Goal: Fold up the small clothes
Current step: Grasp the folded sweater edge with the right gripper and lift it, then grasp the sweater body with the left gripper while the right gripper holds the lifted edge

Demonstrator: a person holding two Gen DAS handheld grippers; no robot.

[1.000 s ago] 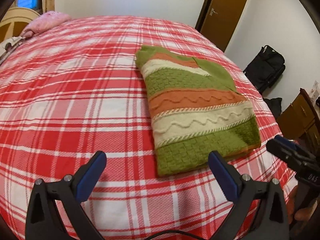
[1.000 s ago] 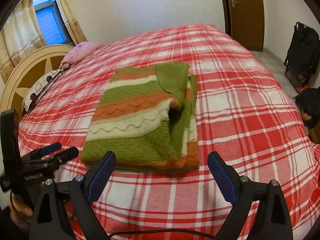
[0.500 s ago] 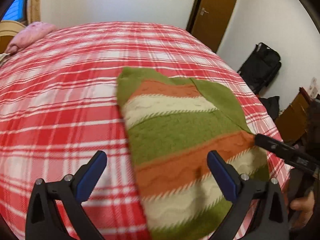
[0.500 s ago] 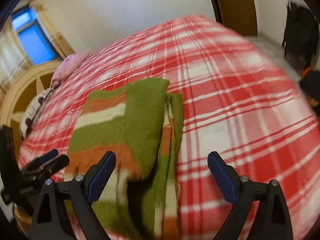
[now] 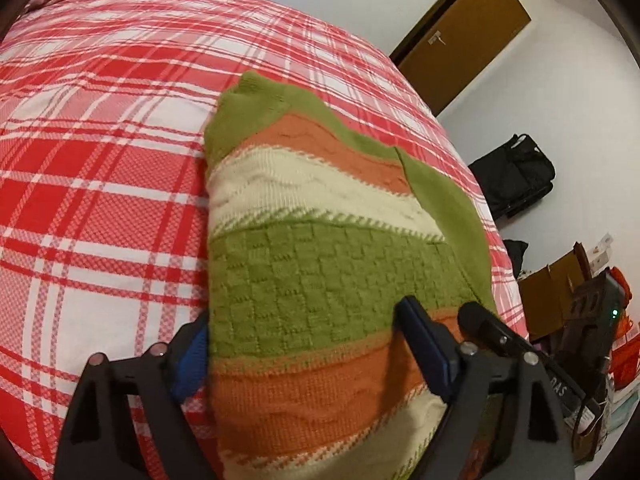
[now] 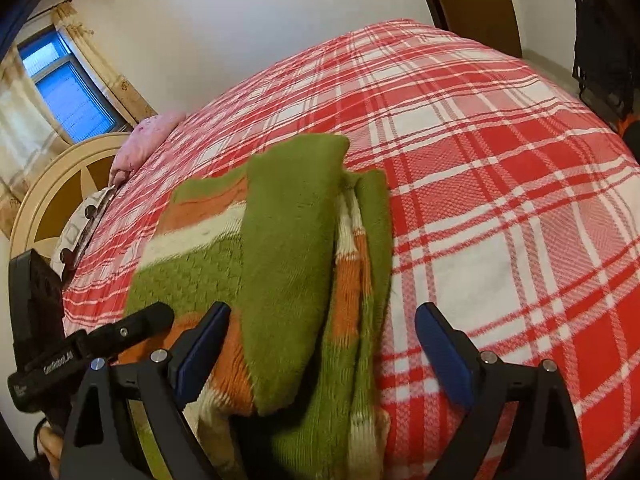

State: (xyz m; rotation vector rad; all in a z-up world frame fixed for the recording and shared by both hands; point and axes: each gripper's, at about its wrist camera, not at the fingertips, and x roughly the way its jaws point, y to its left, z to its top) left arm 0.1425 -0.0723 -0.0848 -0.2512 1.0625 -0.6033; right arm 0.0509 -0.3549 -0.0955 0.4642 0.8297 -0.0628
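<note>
A striped knit sweater [image 5: 320,264] in green, orange and cream lies folded on the red plaid bed [image 5: 100,200]. My left gripper [image 5: 308,344] is open, its jaws straddling the sweater's near left part, low over it. My right gripper [image 6: 320,344] is open over the sweater's [image 6: 288,248] near right part, where a green sleeve lies folded on top. The right gripper also shows in the left wrist view [image 5: 500,336], and the left gripper shows in the right wrist view [image 6: 100,340]. The sweater's near edge is hidden under both grippers.
A pink pillow [image 6: 148,140] and a cream headboard [image 6: 60,188] are at the bed's far left. A brown door [image 5: 460,36], a black bag [image 5: 516,176] and cluttered boxes [image 5: 580,288] stand beyond the bed's right edge.
Both grippers have moved forward and down from in front of the sweater to right over its near end. Both stay open.
</note>
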